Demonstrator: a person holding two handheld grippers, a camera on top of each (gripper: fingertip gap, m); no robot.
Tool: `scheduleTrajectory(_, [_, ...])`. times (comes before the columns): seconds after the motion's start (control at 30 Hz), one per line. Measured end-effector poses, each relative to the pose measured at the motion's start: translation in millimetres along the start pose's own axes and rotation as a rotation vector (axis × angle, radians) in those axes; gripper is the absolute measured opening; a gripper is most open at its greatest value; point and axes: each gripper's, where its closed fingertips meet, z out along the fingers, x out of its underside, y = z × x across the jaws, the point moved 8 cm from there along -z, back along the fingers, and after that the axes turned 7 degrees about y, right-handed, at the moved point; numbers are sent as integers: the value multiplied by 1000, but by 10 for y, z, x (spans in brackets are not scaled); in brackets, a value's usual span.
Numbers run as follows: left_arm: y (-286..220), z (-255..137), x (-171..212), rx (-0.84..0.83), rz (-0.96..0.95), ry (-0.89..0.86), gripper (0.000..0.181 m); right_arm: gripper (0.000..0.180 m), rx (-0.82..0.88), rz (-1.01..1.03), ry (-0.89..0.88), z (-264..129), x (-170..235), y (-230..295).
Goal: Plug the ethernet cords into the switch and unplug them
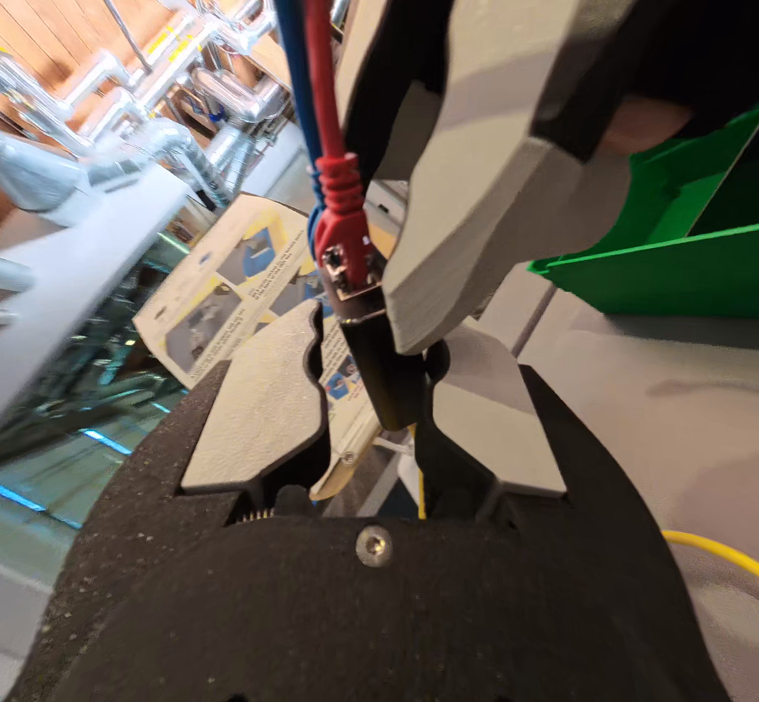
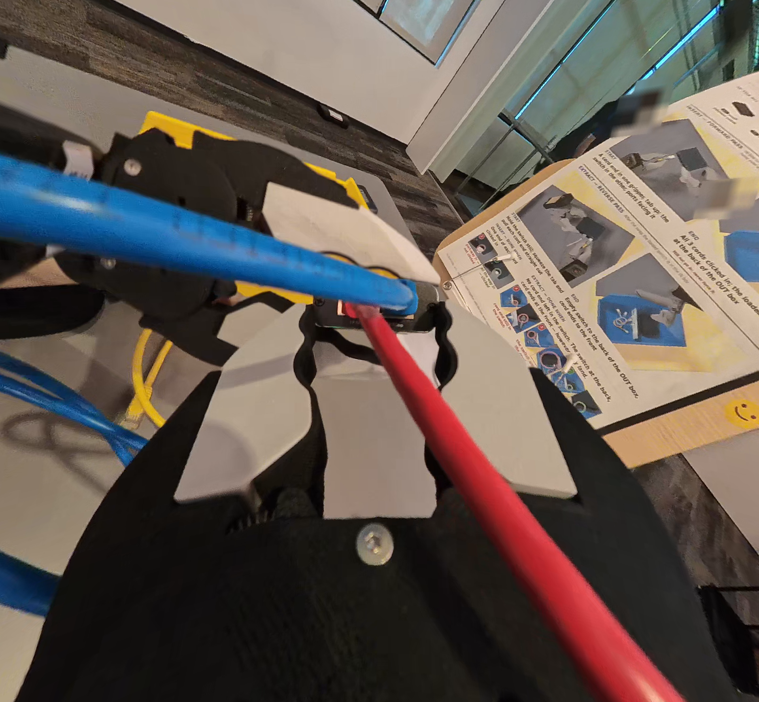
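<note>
Up off the table (image 2: pixel 61 456): switch (image 2: pixel 427 312), ports toward the right wrist camera, red cord (image 2: pixel 451 435) and blue cord (image 2: pixel 164 230) both plugged in.

At the right gripper (image 2: pixel 376 324): fingers spread fairly wide, tips pressed to the switch's two short ends, gripping it. Red cord back through the gap between the fingers, blue cord off to the left above the left finger.

At the left gripper (image 1: pixel 394 329): half open around the switch body, right pad against it, a sliver of background at the left pad's wavy edge. Cannot tell whether gripping.

Tight on all sides of the switch, with fingers of both grippers crowding its edges. Near to one side, green bin (image 1: pixel 657 263); to the other, tilted instruction sheet (image 2: pixel 616 271). Loose on the table below, yellow cord (image 2: pixel 143 374), with open surface around it.
</note>
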Motion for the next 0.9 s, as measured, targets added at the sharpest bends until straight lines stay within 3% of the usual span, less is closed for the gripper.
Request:
scheduleTrajectory(0.3, [195, -60, 21, -133, 79, 33, 29, 56, -10, 140, -114, 50, -72, -11])
scheduleTrajectory(0.5, [437, -125, 94, -189, 86, 70, 28, 27, -68, 195, -224, -88, -167, 1])
scheduleTrajectory(0.67, [442, -133, 78, -192, 113, 76, 28, 28, 14, 164, -282, -126, -256, 44])
scheduleTrajectory(0.9, [448, -123, 85, -185, 118, 98, 28, 14, 26, 175, -348, -152, -286, 71])
